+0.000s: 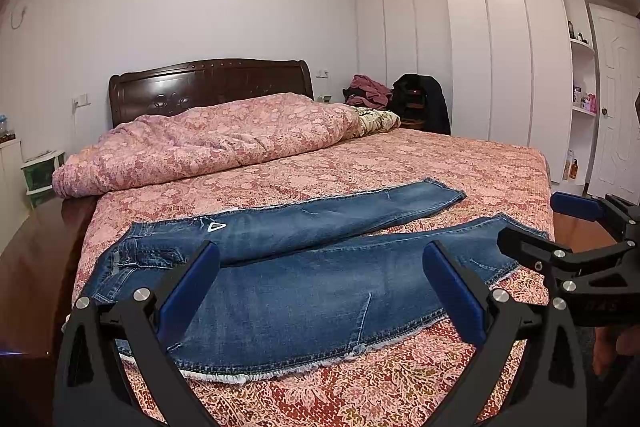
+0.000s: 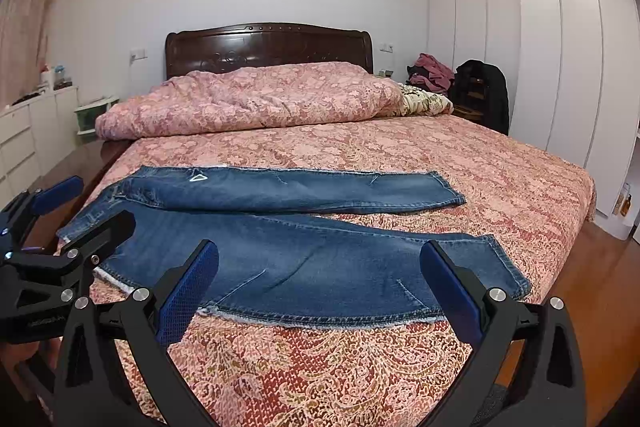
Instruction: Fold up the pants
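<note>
Apparently nothing is folded yet; jeans lie spread on the bed; left gripper and right gripper hover with jaws wide, empty.

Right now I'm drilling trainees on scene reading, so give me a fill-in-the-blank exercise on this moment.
1. The jeans lie flat on the ____.
2. Both the left tool and the right tool are ____, holding nothing.
3. The two legs are spread apart, so the jeans are not yet ____.
4. The headboard behind the quilt is dark ____.

Missing words: bed; open; folded; wood
</note>
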A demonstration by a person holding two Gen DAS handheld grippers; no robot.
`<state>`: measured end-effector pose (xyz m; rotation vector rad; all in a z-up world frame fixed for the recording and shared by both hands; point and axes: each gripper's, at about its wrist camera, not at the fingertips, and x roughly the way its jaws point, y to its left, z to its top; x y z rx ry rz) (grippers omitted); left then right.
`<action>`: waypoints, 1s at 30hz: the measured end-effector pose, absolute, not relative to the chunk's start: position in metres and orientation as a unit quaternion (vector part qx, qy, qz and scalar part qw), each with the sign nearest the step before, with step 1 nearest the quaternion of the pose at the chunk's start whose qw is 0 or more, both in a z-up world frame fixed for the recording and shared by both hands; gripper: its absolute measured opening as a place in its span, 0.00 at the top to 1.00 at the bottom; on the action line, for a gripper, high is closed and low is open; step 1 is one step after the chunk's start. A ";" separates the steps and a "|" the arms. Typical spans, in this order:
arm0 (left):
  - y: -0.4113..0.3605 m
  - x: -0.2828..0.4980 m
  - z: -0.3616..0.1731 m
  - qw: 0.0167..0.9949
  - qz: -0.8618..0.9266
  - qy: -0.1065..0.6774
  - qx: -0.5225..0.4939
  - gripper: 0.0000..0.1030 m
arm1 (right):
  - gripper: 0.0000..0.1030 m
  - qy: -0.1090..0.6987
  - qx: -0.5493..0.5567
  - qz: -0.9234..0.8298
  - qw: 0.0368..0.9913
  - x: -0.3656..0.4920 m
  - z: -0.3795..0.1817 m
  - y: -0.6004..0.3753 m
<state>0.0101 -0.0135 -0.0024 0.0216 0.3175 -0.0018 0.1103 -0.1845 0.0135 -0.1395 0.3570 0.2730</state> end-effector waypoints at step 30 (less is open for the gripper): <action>0.272 0.169 -0.033 0.892 0.004 0.391 -0.227 0.02 | 0.03 0.311 -0.002 0.141 0.940 0.164 -0.023 -0.189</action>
